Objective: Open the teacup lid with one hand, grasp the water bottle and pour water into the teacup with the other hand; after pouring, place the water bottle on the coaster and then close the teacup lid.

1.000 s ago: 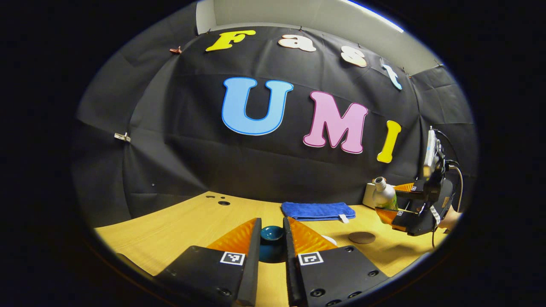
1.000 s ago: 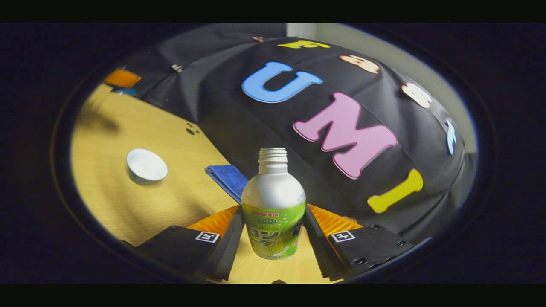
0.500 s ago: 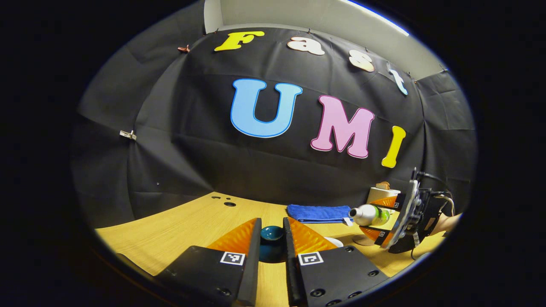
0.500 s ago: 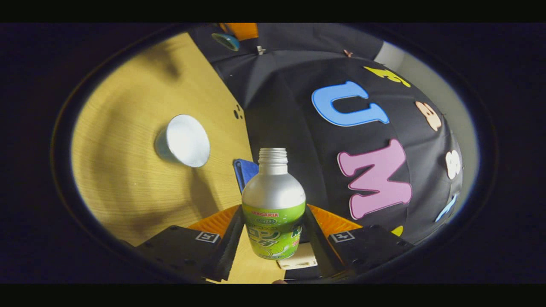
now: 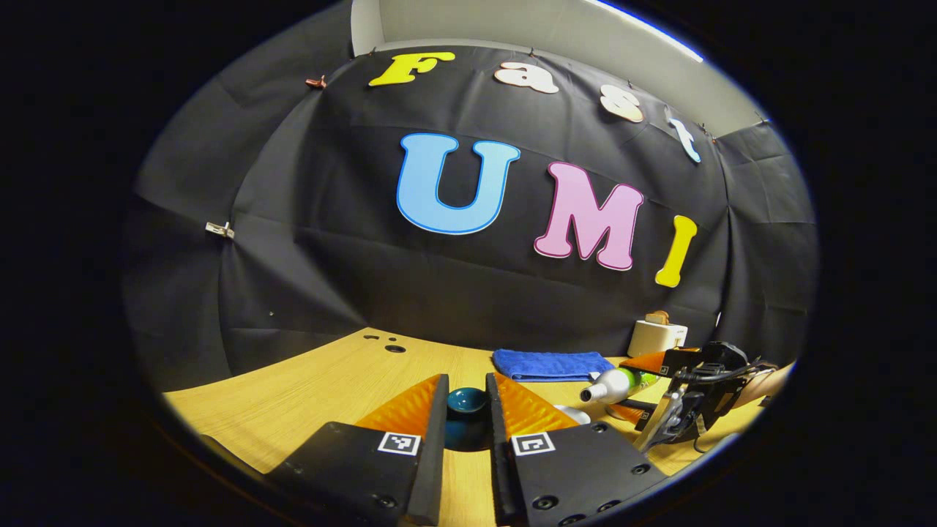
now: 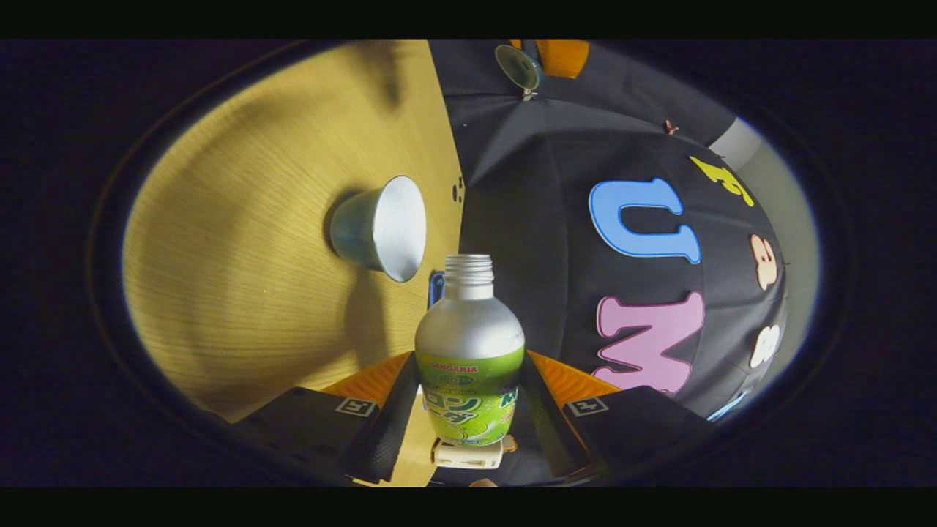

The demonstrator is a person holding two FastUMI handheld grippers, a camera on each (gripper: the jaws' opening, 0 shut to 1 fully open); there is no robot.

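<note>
Bottle position: the silver metal water bottle with a green label point(image 6: 469, 351) sits between the two fingers of the right gripper point(image 6: 469, 410), which press on its label band from both sides. Its threaded neck is uncapped. In the left gripper view the same bottle point(image 5: 613, 383) is tipped almost flat, its mouth aimed left and slightly down, with the right gripper point(image 5: 677, 406) and part of a hand point(image 5: 768, 380) behind it.

In the right gripper view, the teal teacup with a white interior point(image 6: 381, 227) stands open on the light wooden table point(image 6: 241, 263), up and to the left of the bottle mouth, near it but apart. In the left gripper view only a sliver of the cup's white rim point(image 5: 573, 414) shows past the right-hand finger, just below the bottle mouth.

Left gripper point(image 5: 466, 421): the fingers are drawn close and pinch the dark teal teacup lid point(image 5: 466, 417) by its round knob, clear of the cup. The lid also appears at the top of the right gripper view point(image 6: 518, 67), well apart from the cup.

Behind these, a folded blue cloth point(image 5: 550, 364) lies on the table, and a small cream toaster point(image 5: 656, 337) stands near the wall.
</note>
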